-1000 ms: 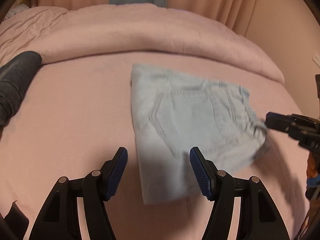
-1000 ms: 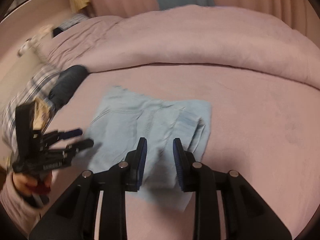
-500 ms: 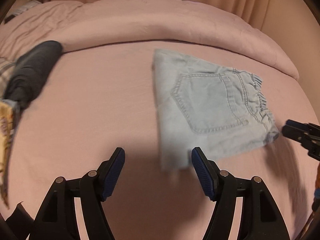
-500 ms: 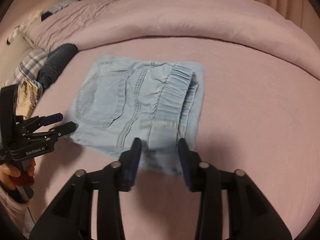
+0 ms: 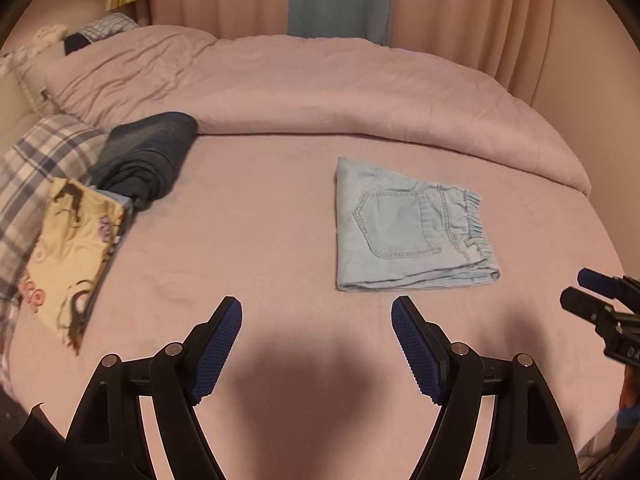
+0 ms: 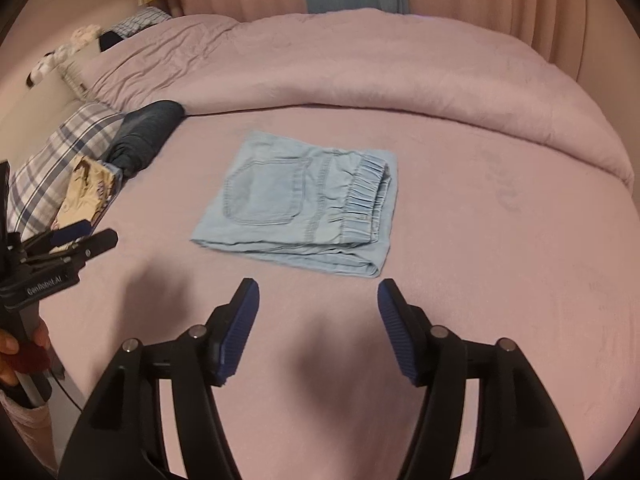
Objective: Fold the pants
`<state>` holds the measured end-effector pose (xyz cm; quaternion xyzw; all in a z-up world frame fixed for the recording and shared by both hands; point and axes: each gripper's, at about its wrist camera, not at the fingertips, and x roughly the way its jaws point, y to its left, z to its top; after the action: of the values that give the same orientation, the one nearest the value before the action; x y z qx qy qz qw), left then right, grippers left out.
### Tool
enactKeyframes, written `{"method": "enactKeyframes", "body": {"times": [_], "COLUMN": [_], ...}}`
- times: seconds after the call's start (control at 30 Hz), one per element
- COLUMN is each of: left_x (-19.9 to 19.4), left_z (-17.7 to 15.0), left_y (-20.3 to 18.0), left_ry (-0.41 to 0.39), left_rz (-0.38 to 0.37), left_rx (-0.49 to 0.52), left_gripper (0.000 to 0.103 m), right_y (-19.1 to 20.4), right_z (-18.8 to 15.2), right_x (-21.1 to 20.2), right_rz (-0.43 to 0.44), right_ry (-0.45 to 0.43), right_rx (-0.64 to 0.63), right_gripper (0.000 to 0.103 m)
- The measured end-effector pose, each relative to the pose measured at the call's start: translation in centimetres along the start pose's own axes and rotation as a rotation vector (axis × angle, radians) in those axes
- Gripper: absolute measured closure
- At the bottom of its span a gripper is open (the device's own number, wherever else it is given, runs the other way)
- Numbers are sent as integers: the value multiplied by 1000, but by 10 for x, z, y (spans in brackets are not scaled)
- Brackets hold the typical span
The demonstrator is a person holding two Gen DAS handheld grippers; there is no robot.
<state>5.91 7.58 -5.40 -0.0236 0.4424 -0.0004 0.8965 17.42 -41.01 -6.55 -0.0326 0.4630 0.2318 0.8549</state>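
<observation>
A pink bed filled your view, with a bunched duvet along its far side before pink curtains. At the left edge lay a plaid pillow, a dark rolled garment and a printed cloth. The pants, pale denim, lay folded flat mid-bed, pocket up, waistband to the right. Your left hand-held gripper hovered near them with fingers spread wide, holding nothing. Your right hand-held gripper was likewise spread and empty, just short of the folded edge.
</observation>
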Motion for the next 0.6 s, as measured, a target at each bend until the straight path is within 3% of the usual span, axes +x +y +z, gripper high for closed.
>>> {"method": "enactKeyframes", "body": {"times": [0.13,0.33,0.6], "left_x": [-23,-47,-76], "left_z": [-5,-12,-11], "left_y": [-4,-13,-21], "left_ry": [-5,-29,-77], "left_rz": [-10,44,35], "left_rx": [3,27,24], "left_gripper": [26,25,26], "right_y": [12,18,20], "right_z": [-3,-6,-9], "right_x": [-23,-52,-76], "right_rz": [16,9,-3], "right_ry": [-9,-27,-38], "right_rx": [-26,-34,-31], "right_gripper": [37,37,37]}}
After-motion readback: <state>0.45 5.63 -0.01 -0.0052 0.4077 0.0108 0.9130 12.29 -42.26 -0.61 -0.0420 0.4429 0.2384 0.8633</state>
